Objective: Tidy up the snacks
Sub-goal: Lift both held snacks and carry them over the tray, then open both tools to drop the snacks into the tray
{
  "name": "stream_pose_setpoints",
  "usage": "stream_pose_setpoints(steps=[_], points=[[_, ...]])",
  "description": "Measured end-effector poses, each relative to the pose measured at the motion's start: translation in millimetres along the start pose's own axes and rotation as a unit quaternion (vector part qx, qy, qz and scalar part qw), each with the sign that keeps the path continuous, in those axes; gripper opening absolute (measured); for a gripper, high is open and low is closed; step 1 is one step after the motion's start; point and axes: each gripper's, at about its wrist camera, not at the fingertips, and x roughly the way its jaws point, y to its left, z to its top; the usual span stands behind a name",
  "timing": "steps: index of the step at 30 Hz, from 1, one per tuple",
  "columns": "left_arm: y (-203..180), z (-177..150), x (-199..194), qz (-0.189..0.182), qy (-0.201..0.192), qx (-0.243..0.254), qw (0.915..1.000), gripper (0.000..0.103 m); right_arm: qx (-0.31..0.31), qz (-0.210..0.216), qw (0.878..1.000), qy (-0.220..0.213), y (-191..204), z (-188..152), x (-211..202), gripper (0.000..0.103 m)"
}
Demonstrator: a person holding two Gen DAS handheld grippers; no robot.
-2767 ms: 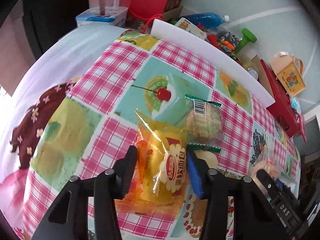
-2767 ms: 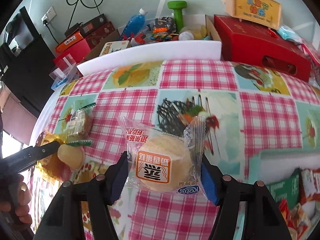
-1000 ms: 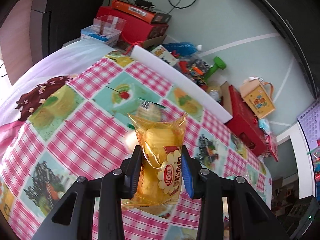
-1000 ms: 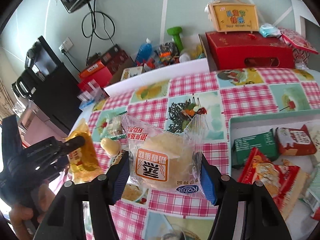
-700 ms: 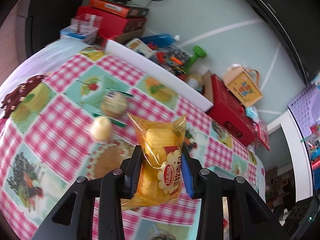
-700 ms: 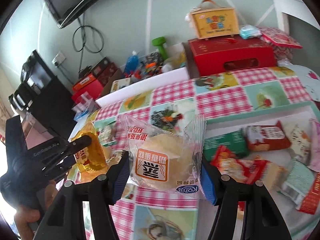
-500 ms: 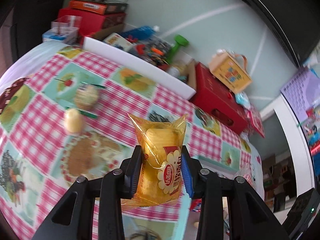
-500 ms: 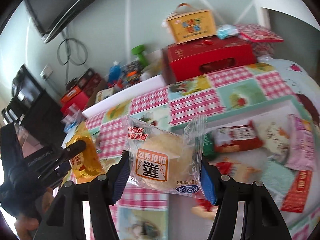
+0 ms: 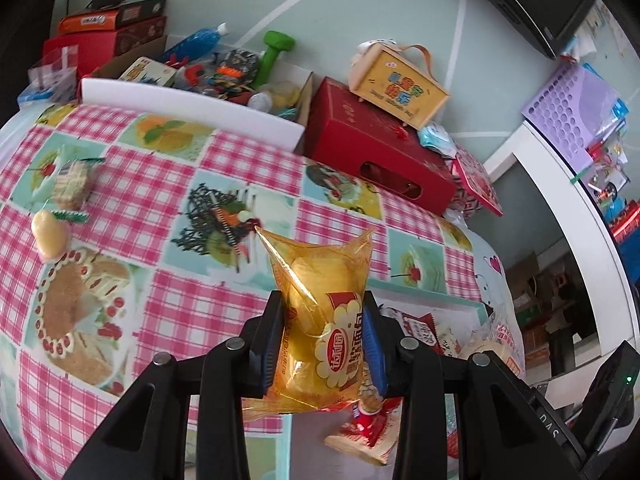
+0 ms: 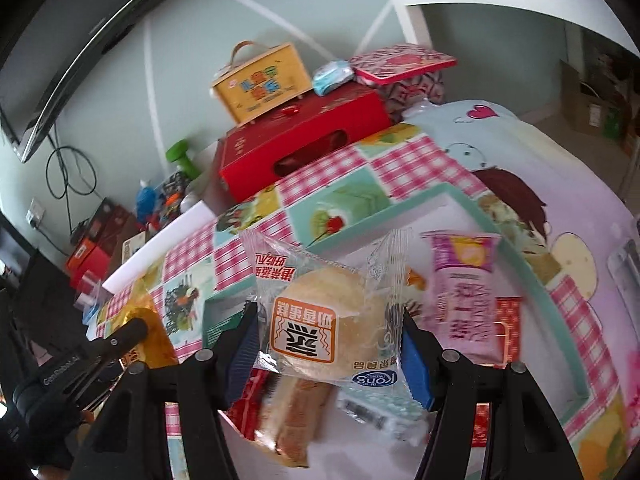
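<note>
My left gripper (image 9: pixel 325 336) is shut on a yellow snack bag (image 9: pixel 320 320) and holds it in the air above the near edge of the teal-rimmed tray (image 9: pixel 436 299). My right gripper (image 10: pixel 328 344) is shut on a clear-wrapped round bun (image 10: pixel 326 312) and holds it over the tray (image 10: pixel 520 256), which holds several snack packs, among them a pink one (image 10: pixel 464 292). The left gripper and its yellow bag also show at the left of the right wrist view (image 10: pixel 136 332). Two loose snacks, a wrapped biscuit (image 9: pixel 72 178) and a small yellow cake (image 9: pixel 50 234), lie on the checked tablecloth far left.
A red box (image 9: pixel 376 152) with a yellow carry box (image 9: pixel 396 84) on it stands at the table's back edge. A white-edged cardboard box (image 9: pixel 192 100) of clutter with a green dumbbell (image 9: pixel 274 54) stands back left. A purple perforated board (image 9: pixel 568 112) leans at the right.
Both grippers have lifted their snacks off the tablecloth and carried them to the right, from the table's left part to over the tray. Both stay shut.
</note>
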Motion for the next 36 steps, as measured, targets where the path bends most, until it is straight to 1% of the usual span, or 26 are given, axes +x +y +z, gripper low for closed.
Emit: stream_pose_setpoints(steps=[5,8,12,15,20,25,31,32,34,35,36], points=[[-19,1,6,-0.006,0.007,0.026,0.9996,0.038,0.012,0.005,1.0,0.006,-10,-1,7,0.066],[-31,3,13,-0.022,0.018,0.027,0.9992,0.038,0.014,0.006,1.0,0.015,-14,-1,14,0.066],[-54,0,23,-0.042,0.033,0.043,0.9977,0.038,0.022,-0.008,1.0,0.019,-23,0,18,0.066],[-69,-6,32,-0.047,0.048,0.056,0.9961,0.038,0.031,-0.015,0.999,0.019,-32,1,16,0.066],[-82,-15,46,-0.047,0.069,0.068,0.9942,0.038,0.043,-0.038,0.998,0.019,-45,3,14,0.066],[-91,-21,58,-0.036,0.084,0.075,0.993,0.038,0.045,-0.035,0.998,0.023,-50,4,13,0.067],[-95,-24,62,-0.027,0.09,0.078,0.9926,0.038,0.039,-0.035,0.998,0.029,-48,3,15,0.068],[-96,-24,62,-0.025,0.09,0.079,0.9925,0.039,0.039,-0.035,0.998,0.03,-48,3,16,0.068],[-98,-24,63,-0.023,0.09,0.079,0.9926,0.046,0.039,-0.035,0.998,0.033,-48,3,17,0.068],[-98,-24,62,-0.023,0.09,0.078,0.9926,0.052,0.039,-0.034,0.998,0.034,-48,3,17,0.068],[-98,-24,62,-0.023,0.09,0.077,0.9927,0.053,0.038,-0.034,0.998,0.034,-48,3,18,0.068]])
